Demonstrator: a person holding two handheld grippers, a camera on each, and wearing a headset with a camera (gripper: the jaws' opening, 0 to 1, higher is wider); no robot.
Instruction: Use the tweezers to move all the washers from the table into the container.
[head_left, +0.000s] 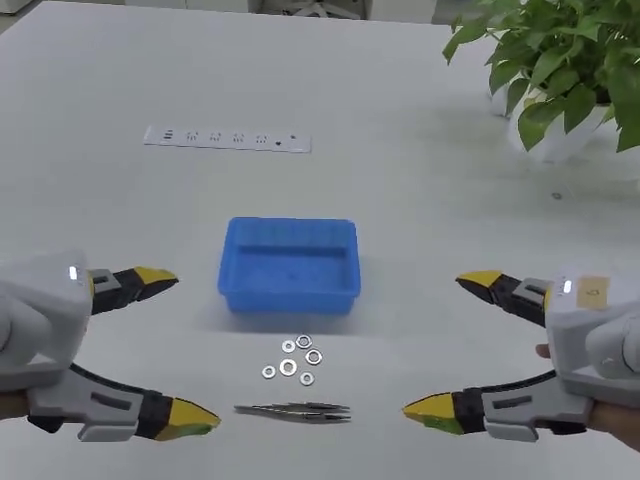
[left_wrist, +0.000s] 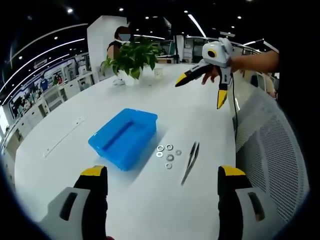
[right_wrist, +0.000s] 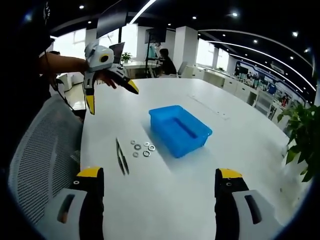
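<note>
Several small metal washers (head_left: 292, 360) lie in a cluster on the white table, just in front of an empty blue container (head_left: 289, 264). Metal tweezers (head_left: 295, 409) lie flat nearer to me than the washers. My left gripper (head_left: 172, 348) is open at the left of them, above the table, holding nothing. My right gripper (head_left: 450, 343) is open at the right, also holding nothing. In the left gripper view the washers (left_wrist: 167, 154), tweezers (left_wrist: 190, 162) and container (left_wrist: 124, 136) lie ahead. The right gripper view has the washers (right_wrist: 141, 148), tweezers (right_wrist: 121, 156) and container (right_wrist: 179, 129) ahead too.
A white power strip (head_left: 226, 139) lies at the back left of the table (head_left: 120, 210). A potted plant (head_left: 560, 70) stands at the back right. A mesh chair (right_wrist: 37, 145) sits at the table's near edge.
</note>
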